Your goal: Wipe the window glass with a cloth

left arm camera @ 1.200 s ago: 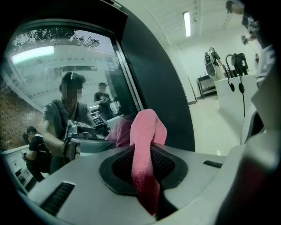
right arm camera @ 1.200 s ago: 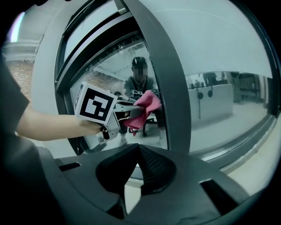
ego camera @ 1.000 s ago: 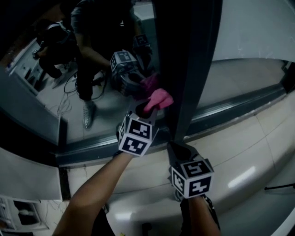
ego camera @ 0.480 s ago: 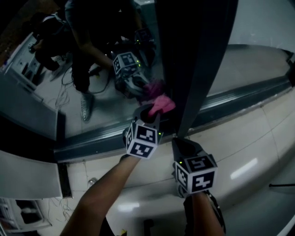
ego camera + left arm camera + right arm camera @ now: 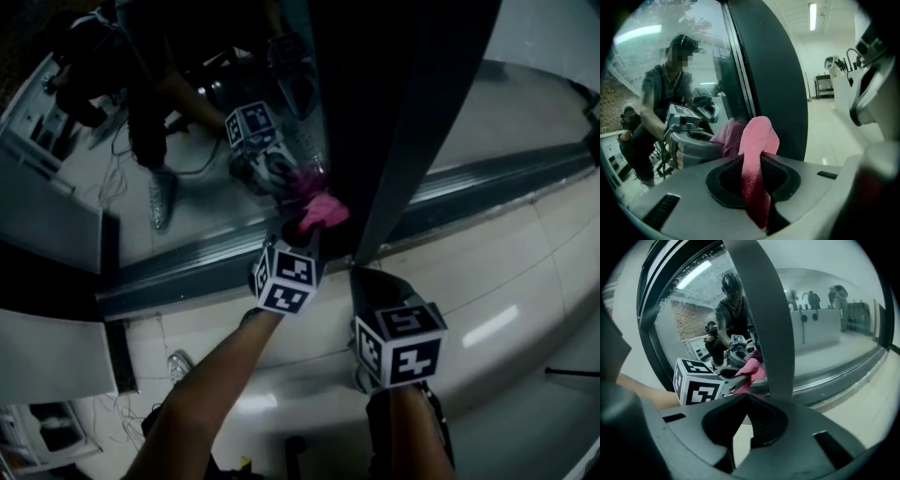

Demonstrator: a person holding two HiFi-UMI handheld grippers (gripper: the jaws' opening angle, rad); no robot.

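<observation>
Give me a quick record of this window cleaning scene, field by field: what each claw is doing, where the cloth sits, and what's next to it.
left claw: shut on the pink cloth
cloth position: against the window glass, meeting its own reflection, just left of the dark frame post
right claw: shut, nothing in it, low over the pale ledge near the foot of the post
glass: reflects the left claw and the cloth
task state: cloth on the glass, worked by the left claw alone

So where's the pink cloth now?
Head view, centre: the pink terry cloth is clamped in the left gripper, against the window glass, just left of the dark vertical frame post.
</observation>
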